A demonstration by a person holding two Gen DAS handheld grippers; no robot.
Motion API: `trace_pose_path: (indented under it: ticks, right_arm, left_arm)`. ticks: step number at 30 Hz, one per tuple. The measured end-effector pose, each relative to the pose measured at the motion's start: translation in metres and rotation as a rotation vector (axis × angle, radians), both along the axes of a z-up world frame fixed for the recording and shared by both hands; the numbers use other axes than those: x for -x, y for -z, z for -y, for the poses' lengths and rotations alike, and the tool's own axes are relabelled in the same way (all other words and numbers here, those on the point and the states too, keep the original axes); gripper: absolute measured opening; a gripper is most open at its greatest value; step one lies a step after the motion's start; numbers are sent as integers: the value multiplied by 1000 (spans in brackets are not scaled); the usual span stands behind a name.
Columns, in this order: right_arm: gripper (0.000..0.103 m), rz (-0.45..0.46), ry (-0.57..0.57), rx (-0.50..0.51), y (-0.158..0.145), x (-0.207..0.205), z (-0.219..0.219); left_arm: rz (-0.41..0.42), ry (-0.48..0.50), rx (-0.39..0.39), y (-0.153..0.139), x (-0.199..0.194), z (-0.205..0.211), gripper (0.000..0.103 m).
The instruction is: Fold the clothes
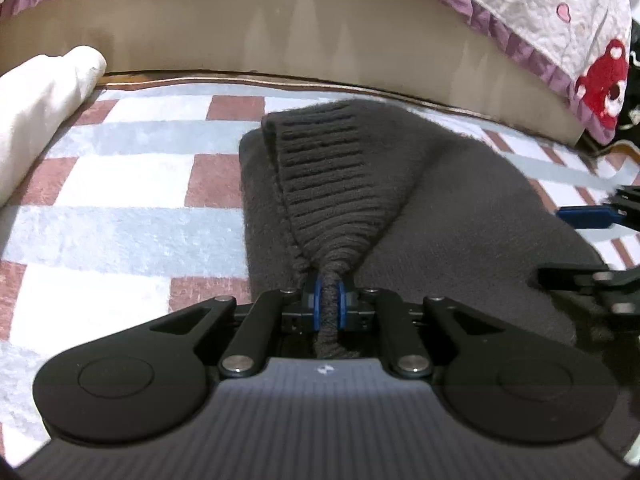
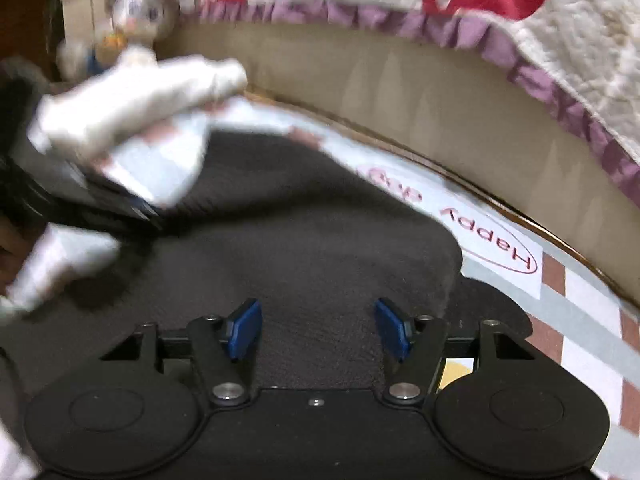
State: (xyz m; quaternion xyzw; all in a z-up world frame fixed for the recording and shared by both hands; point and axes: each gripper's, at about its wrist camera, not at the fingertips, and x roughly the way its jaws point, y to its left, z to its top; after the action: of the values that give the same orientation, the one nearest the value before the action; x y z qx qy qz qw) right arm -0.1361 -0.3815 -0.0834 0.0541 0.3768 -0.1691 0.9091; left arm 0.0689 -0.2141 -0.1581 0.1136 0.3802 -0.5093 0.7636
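The dark grey sweater lies bunched on a checked mat; the left tongs pinch its ribbed hem, while the right tongs hover wide open and empty above it. A quilted bedspread hangs behind. The right view's left side is blurred.

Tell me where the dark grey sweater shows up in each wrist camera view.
Left wrist: dark grey sweater centre to right, ribbed edge pinched in the left tool.
Right wrist: fills the centre, under the open right tool.
Shared landmark: the checked mat.
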Motion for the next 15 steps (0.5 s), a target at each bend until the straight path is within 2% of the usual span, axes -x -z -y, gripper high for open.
trace_pose_path:
  ticks: [2,4,8,13,15]
  right_arm:
    - [68,30,-17,-77,-6,8,-8]
    - [68,22,-25,-143,1,8,-13]
    - [68,-2,-69,-196,24,-8,-33]
    - [68,-32,-209,-220,35,-27,-76]
    - [68,-34,-236,-219,39,-28,-89]
  left_arm:
    - [-24,3,10,-2,-4,0,10]
    - [-73,1,22,-4,-11,1,11]
    - [-289,-54,98,-7,-41,-15,13]
    - [-235,-24,163,-14,-45,-21,15]
    - [-203,-15,202,-20,-45,-17,27]
